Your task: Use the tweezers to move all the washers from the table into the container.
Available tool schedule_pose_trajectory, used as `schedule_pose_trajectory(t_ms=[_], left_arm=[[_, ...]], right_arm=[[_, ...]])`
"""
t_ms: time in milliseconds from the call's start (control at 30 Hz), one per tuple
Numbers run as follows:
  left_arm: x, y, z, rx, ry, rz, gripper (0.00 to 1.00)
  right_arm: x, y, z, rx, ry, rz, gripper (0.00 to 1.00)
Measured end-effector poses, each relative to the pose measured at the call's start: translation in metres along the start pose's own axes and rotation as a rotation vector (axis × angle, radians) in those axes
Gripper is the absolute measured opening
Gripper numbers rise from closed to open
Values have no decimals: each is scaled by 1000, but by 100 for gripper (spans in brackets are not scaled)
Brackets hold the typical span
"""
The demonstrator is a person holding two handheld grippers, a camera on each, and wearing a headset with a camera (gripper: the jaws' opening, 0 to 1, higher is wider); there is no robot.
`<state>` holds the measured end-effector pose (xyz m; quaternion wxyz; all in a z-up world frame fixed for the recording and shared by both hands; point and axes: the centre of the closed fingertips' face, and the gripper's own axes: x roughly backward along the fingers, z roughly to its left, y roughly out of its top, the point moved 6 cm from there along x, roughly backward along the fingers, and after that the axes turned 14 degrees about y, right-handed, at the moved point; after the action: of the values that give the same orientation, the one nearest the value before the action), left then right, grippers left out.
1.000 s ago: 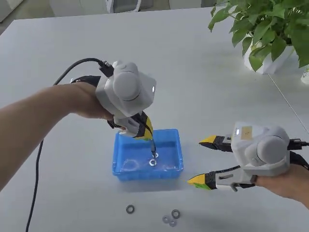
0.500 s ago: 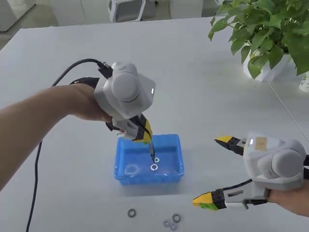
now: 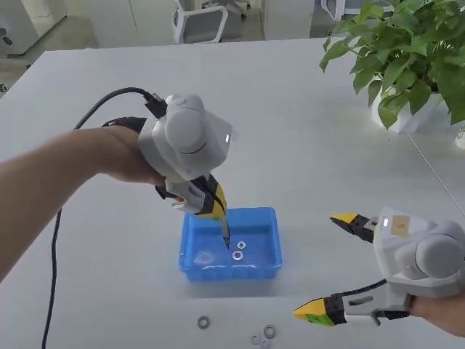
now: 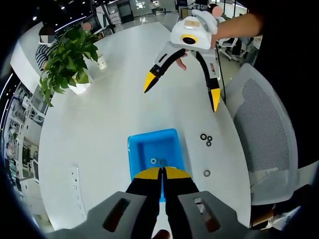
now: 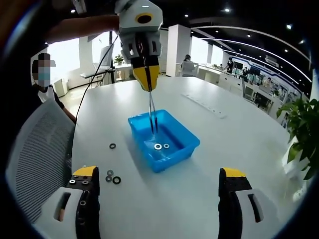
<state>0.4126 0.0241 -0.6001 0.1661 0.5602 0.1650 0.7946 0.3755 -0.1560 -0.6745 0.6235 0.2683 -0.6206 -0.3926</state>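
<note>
Starting with the head view, the tweezers (image 3: 224, 231) are clamped in the left gripper (image 3: 215, 209) and pointed into the blue container (image 3: 190, 256), where two washers (image 3: 240, 246) lie; the right gripper (image 3: 325, 265) is spread wide. In the left gripper view, its jaws are pinched together. In the right gripper view, loose washers (image 5: 116, 179) are seen on the table (image 5: 174, 204).
</note>
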Motion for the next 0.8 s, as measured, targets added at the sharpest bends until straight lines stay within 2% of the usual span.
schedule_pose_trajectory(t_ms=[367,800], left_arm=[[20,-3,-8,15,17,11,3],[31,-9,-24,32,16,23,3]], right_arm=[[2,-2,6,3,-2,3,100],[2,-2,16,10,2,7,100]])
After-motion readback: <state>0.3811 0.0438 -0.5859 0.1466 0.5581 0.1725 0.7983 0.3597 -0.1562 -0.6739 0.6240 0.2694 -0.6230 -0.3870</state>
